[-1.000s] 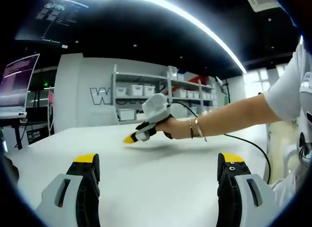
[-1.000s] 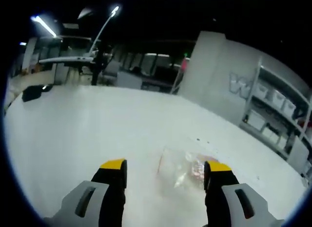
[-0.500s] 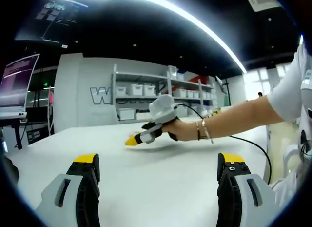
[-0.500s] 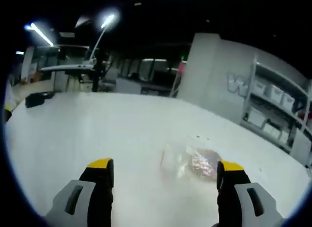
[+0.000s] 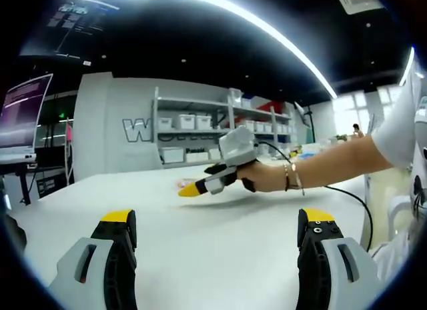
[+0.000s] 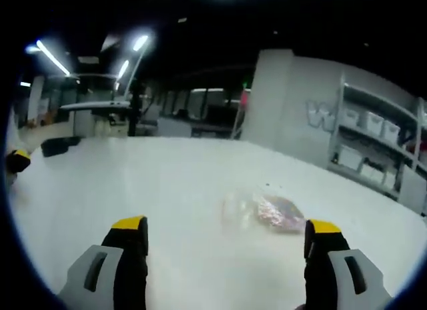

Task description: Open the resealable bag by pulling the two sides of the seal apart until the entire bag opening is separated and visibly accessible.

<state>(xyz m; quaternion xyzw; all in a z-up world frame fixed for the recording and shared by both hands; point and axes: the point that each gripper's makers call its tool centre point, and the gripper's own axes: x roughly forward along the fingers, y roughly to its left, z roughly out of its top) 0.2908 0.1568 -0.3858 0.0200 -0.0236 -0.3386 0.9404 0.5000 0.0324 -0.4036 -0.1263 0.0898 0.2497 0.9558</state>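
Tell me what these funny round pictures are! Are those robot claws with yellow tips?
Not a robot. A person holds tongs in each hand, and each pair carries a small camera looking out past its own two tips. In the left gripper view, the left tongs are open and hold nothing. Farther off you see the person's other hand holding the right tongs low over a white table. The right gripper view comes from those tongs: they are open too, and a clear bag with something pinkish inside lies on the table just ahead, looking still closed, though it is blurry. Nothing is gripped yet. Shelves with boxes stand behind.
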